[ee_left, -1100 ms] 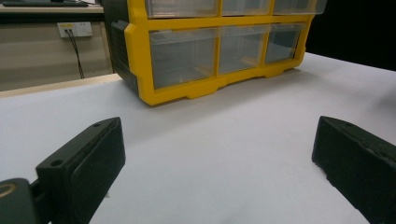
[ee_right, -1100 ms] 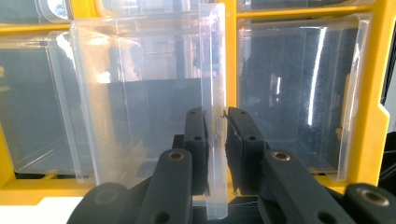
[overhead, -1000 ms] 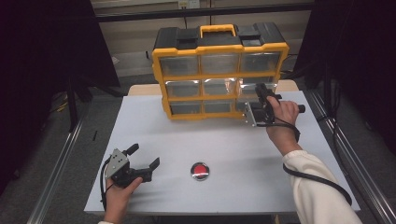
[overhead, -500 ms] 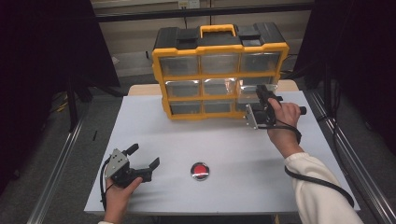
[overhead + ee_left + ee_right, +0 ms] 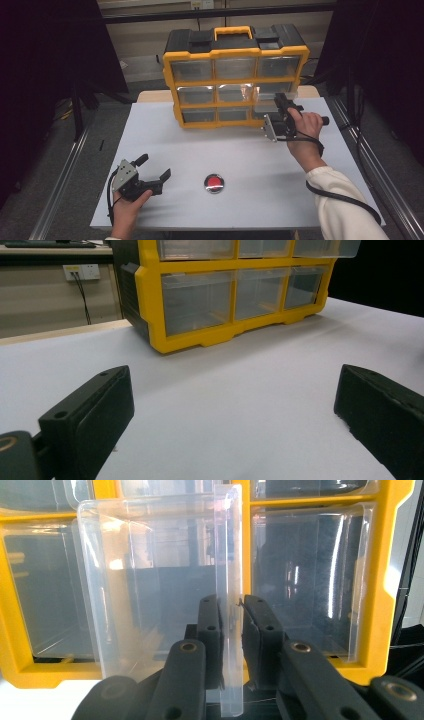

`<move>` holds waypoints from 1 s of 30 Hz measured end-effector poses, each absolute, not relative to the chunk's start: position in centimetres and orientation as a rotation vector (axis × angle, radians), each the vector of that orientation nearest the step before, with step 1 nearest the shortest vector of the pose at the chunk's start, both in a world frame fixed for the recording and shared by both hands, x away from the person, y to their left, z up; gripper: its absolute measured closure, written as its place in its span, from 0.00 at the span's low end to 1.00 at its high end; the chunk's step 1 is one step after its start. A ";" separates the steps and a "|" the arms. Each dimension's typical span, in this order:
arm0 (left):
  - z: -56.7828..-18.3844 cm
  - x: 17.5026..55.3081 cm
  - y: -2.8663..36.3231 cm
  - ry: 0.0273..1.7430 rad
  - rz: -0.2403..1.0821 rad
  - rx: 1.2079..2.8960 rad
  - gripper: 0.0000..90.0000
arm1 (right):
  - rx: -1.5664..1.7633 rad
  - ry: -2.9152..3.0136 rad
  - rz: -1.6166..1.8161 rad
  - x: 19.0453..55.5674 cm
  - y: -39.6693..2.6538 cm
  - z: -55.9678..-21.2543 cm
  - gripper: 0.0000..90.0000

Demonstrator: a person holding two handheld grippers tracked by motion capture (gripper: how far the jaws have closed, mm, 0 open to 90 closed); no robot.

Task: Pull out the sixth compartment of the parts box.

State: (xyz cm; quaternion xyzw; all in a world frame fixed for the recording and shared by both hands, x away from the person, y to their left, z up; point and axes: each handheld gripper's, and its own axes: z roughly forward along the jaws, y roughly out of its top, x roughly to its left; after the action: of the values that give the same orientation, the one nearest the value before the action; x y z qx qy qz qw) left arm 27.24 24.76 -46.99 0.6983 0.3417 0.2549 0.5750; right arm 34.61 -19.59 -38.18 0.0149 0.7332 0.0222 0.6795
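Right gripper view: right gripper (image 5: 231, 611) nearly closed on the side wall of a clear drawer (image 5: 160, 580), one black jaw on each face of the thin plastic, pads pressing it. Drawer drawn out of the yellow organizer (image 5: 15, 655) toward the camera, its wall standing upright between the jaws and running down past them; behind it, the open slot and the neighbouring closed drawers.

High view: same gripper (image 5: 270, 117) at the right end of the organizer (image 5: 235, 52), level with the lower rows, with the drawer (image 5: 265, 106) projecting from the front just where the jaws meet it. Organizer upright at the far side of the white table (image 5: 240, 155), black top, yellow handle. Left gripper (image 5: 152, 167) low at the near left, well apart from the drawer, jaws spread wide with nothing between — bare table there in the left gripper view (image 5: 230, 410). Red button (image 5: 214, 182) on the table near the front edge, between the two hands.
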 end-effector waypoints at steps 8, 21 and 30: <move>-47.0 27.2 24.8 0.801 0.597 1.635 0.03 | 0.032 1.649 0.050 34.3 -19.6 -38.2 0.89; -47.0 27.3 24.8 0.797 0.602 1.636 0.03 | 0.041 1.647 0.061 33.7 -19.6 -38.4 0.89; -47.0 27.2 24.8 0.799 0.597 1.634 0.03 | 0.051 1.651 0.072 33.5 -19.6 -38.4 0.89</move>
State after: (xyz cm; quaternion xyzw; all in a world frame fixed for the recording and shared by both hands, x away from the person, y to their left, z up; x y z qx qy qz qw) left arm 27.23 24.78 -46.95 0.6980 0.3413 0.2548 0.5757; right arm 33.52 -19.62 -38.43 0.0225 0.7347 0.0318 0.6772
